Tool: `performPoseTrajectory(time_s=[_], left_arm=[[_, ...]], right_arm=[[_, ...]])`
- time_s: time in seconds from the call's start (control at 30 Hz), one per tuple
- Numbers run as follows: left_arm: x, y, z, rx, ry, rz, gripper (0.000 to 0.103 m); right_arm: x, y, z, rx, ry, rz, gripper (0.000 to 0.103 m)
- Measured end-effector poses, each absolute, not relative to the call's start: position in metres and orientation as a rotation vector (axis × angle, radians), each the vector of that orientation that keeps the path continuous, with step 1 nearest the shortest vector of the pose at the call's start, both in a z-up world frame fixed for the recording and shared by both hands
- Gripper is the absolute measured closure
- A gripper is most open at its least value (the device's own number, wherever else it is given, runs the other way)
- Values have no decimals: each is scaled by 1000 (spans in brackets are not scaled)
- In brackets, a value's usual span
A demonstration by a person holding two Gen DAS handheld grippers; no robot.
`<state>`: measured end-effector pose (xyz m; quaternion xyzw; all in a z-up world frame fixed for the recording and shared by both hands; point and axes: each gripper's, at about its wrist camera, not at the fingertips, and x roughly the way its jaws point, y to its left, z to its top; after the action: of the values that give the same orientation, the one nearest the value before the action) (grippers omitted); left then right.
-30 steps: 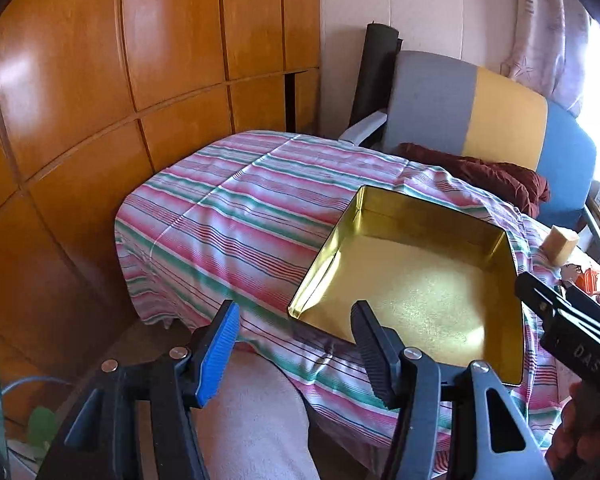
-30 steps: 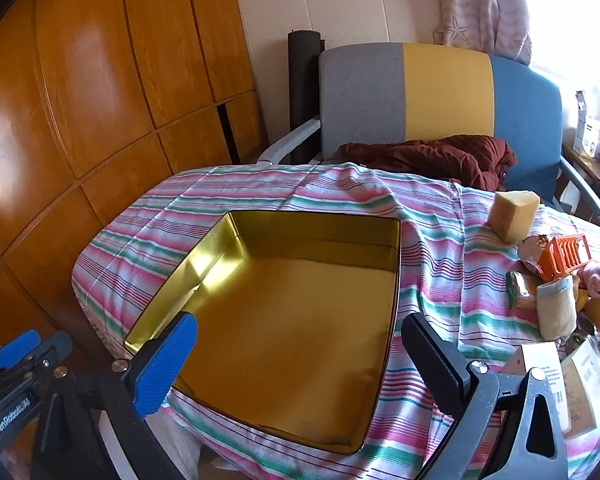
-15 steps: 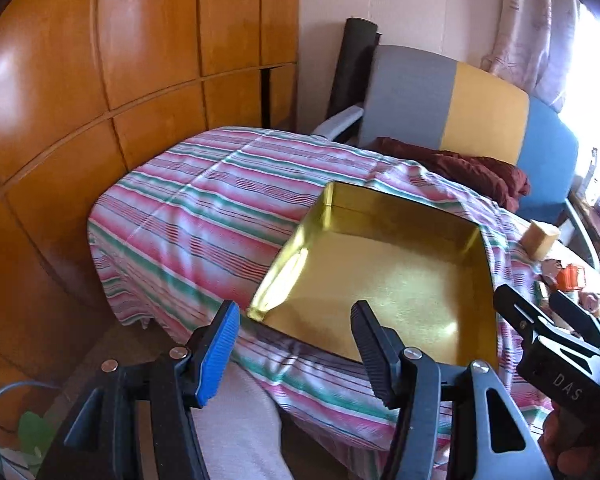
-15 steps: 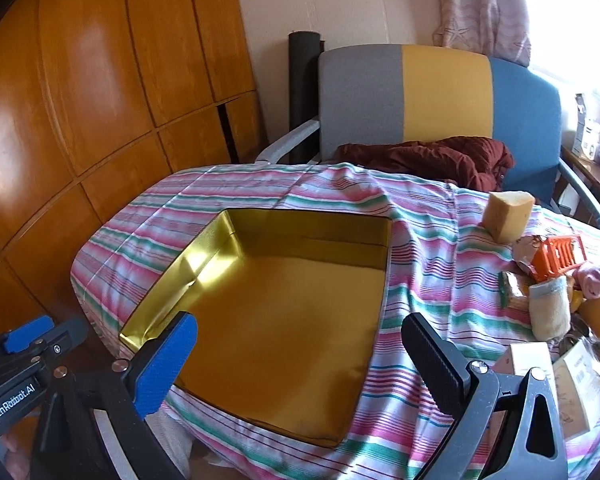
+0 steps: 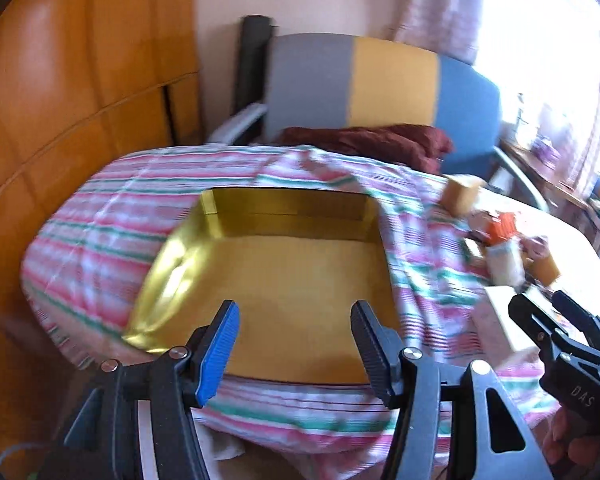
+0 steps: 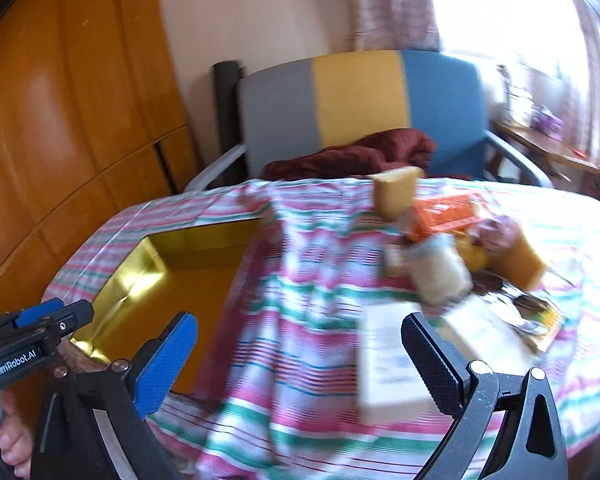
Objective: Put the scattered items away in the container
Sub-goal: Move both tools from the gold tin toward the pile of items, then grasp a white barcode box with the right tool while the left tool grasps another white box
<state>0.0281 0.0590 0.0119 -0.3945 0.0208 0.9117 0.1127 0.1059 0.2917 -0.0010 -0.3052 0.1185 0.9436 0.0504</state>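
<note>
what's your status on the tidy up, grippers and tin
Left gripper and right gripper open, holding nothing. Gold tin empty; items piled beside it on the striped cloth. Nothing blocking.

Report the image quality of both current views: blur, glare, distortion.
Left wrist view: motion blur smears the striped tablecloth, blown-out window glare top right, fisheye bends the wooden panels. Right wrist view: heavier blur on the item pile and white box; gold tin glints.
</note>
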Motion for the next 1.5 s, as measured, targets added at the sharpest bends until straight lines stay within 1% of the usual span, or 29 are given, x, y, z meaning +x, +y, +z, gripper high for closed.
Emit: performPoseTrajectory(time_s=[0.07,0.2,0.3,0.37,0.6,0.83,0.9,0.93,0.97,1.07,1.23,1.37,1.5], left_arm=[[28,79,12,-1148,76,2618,44],[32,123,12,-1122,149,2522,44],[34,153,9,-1117,175,2469,44],[33,173,5,-1130,174,2417,44],[29,223,-14,-1237,151,2287,44],[31,236,-24,-1243,163,2281,44],[30,235,-26,-1256,135,2265,44],[30,235,-27,-1262,120,2252,44],[30,235,-28,-1262,110,2244,44],[31,241,-29,-1261,110,2232,44],[35,256,-34,-1283,152,2186,44],[37,273,-44,-1296,225,2165,44],[35,284,-58,-1330,269,2153,44]], right_arm=[[117,314,-3,-900,389,2832,7],[133,353,-10,-883,374,2741,9],[142,377,-19,-898,382,2700,14],[146,389,-25,-917,402,2679,20],[144,409,-50,-1049,375,2667,20],[125,423,-76,-1204,371,2735,21],[120,423,-81,-1221,375,2756,24],[118,422,-84,-1235,373,2759,32],[115,421,-86,-1253,370,2755,42],[115,418,-87,-1266,384,2765,45],[126,418,-86,-1259,441,2706,47],[138,425,-84,-1231,505,2670,47],[140,418,-84,-1243,428,2676,47]])
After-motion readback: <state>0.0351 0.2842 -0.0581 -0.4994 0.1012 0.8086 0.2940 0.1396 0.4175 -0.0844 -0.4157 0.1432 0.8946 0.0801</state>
